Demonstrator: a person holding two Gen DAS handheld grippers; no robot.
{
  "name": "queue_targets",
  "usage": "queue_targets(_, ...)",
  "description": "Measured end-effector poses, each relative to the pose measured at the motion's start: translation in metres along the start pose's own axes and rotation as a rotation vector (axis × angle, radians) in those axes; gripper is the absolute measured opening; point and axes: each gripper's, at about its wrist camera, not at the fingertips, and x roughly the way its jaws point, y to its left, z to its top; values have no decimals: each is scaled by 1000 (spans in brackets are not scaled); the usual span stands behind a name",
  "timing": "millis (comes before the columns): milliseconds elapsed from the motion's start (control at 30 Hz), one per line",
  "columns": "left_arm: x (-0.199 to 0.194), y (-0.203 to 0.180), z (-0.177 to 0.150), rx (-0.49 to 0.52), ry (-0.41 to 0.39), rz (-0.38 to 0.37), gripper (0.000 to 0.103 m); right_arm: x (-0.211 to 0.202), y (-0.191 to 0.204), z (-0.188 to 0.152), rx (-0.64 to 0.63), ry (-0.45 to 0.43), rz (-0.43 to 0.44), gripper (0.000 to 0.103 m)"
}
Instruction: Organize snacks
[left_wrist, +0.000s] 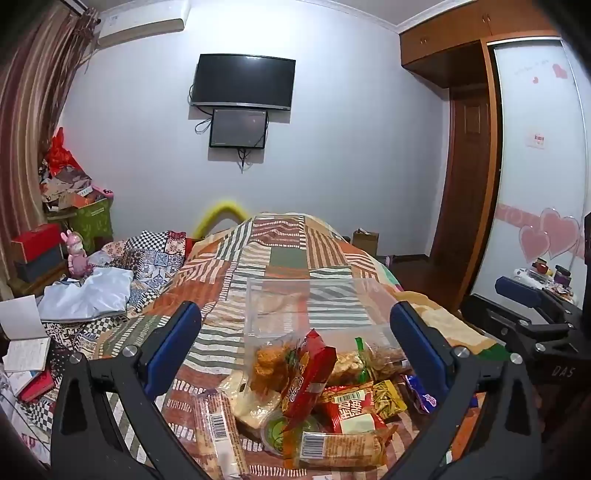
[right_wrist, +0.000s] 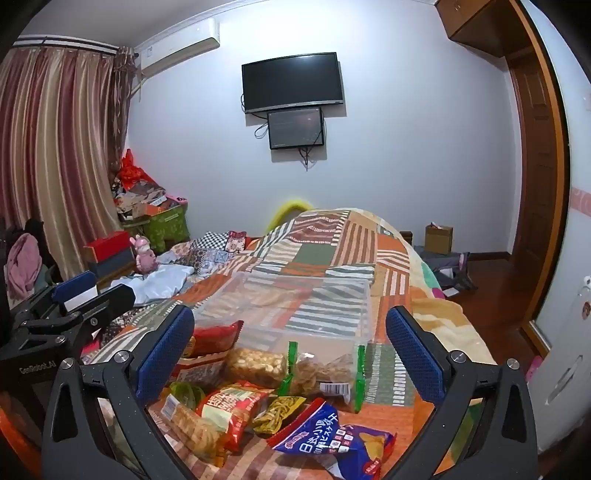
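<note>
Both your left gripper (left_wrist: 295, 343) and right gripper (right_wrist: 290, 347) are spread and empty over the snack pile (left_wrist: 314, 398) on the bed, with the clear box (right_wrist: 295, 306) just beyond.

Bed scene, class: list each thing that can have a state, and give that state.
left hand-held gripper: open, holding nothing
right hand-held gripper: open, holding nothing
clear plastic box: lidless, looks empty
television: screen dark
snack packets: piled loose on the quilt, outside the box
</note>
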Motion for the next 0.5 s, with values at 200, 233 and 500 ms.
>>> queue_targets(200, -1, 8, 0, -17, -11, 6, 103, 2, 2, 1, 0, 2, -1, 103)
queue_targets(233, -1, 10, 0, -17, -11, 5, 103, 2, 1, 1, -1, 1, -2, 103)
queue_targets(500, -4, 2, 2, 5, -15, 11, 103, -3, 2, 2, -2, -5, -2, 103)
